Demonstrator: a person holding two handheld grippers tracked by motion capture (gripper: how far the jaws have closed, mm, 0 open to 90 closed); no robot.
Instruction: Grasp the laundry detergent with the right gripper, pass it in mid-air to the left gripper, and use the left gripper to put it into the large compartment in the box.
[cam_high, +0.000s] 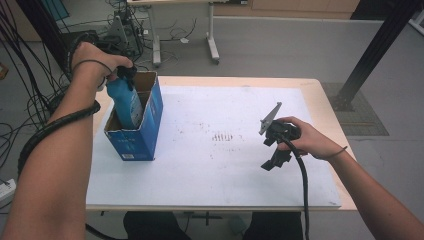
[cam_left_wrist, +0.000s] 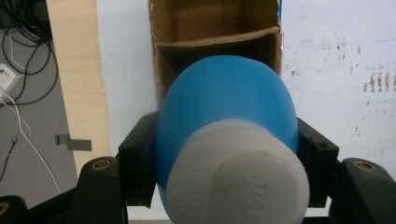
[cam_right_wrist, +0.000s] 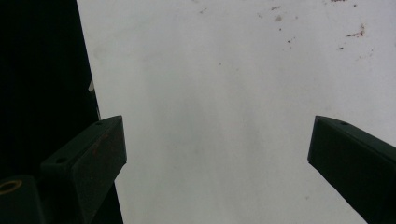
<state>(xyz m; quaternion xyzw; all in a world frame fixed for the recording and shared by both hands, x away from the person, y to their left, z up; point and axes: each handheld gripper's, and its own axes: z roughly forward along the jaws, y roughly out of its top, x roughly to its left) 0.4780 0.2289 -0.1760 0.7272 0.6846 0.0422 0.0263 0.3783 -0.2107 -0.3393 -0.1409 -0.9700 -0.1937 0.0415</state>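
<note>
White cap (cam_left_wrist: 238, 175) sits closest in left gripper view, on blue bottle (cam_high: 126, 102) pinched at its neck by left gripper (cam_high: 126, 75), jaws tight on both sides. Bottle is partway down in blue cardboard box (cam_high: 150, 125) at table's (cam_high: 320, 95) left rear, w/ divider behind it. Right gripper (cam_high: 272, 150) rests over white sheet (cam_high: 225, 165), jaws wide, nothing btw them.

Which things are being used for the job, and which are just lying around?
In use:
- blue plastic bottle with a white cap
- blue cardboard box with open top
- left tongs, shut on the bottle

Lying about:
- right tongs, open over the white table sheet
- floor cables
</note>
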